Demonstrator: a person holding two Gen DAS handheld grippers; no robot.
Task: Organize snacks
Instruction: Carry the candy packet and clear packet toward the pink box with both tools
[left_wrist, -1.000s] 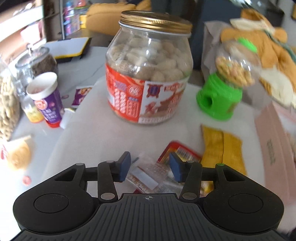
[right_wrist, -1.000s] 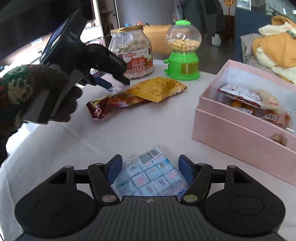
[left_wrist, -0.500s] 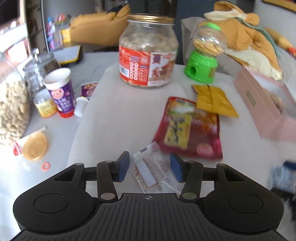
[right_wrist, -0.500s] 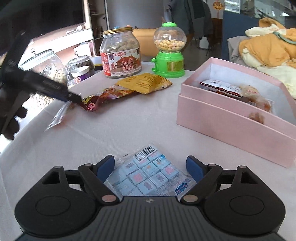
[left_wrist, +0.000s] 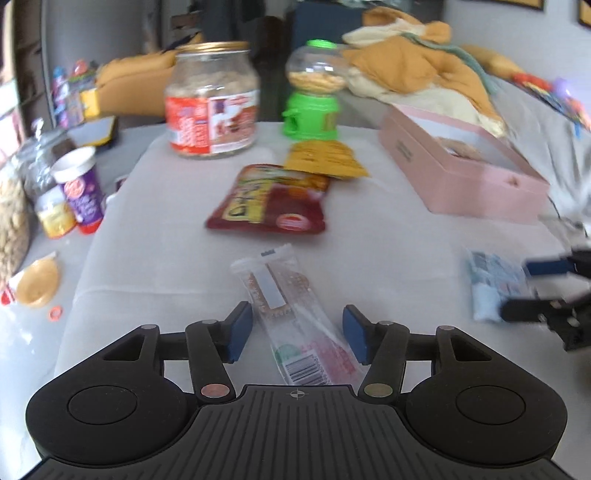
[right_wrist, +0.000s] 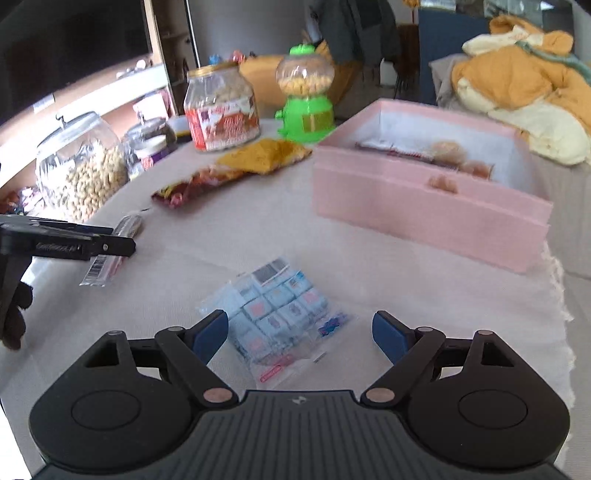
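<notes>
Lying flat on the white cloth (left_wrist: 388, 258), two snack packets sit between spread jaws.

The clear wafer packet (left_wrist: 291, 314) lies inside the released left gripper (left_wrist: 297, 334), untouched — the blue candy bag (right_wrist: 273, 314) lies likewise inside the wide-open right gripper (right_wrist: 300, 334). Beyond them: red pouch (left_wrist: 269, 201), yellow pouch (left_wrist: 325, 158), and the pink box (right_wrist: 424, 199) holding snacks.

Right gripper (right_wrist: 299, 334) jaws spread over blue snack packet (right_wrist: 275, 314); pink box (right_wrist: 424, 210) beyond.
</notes>
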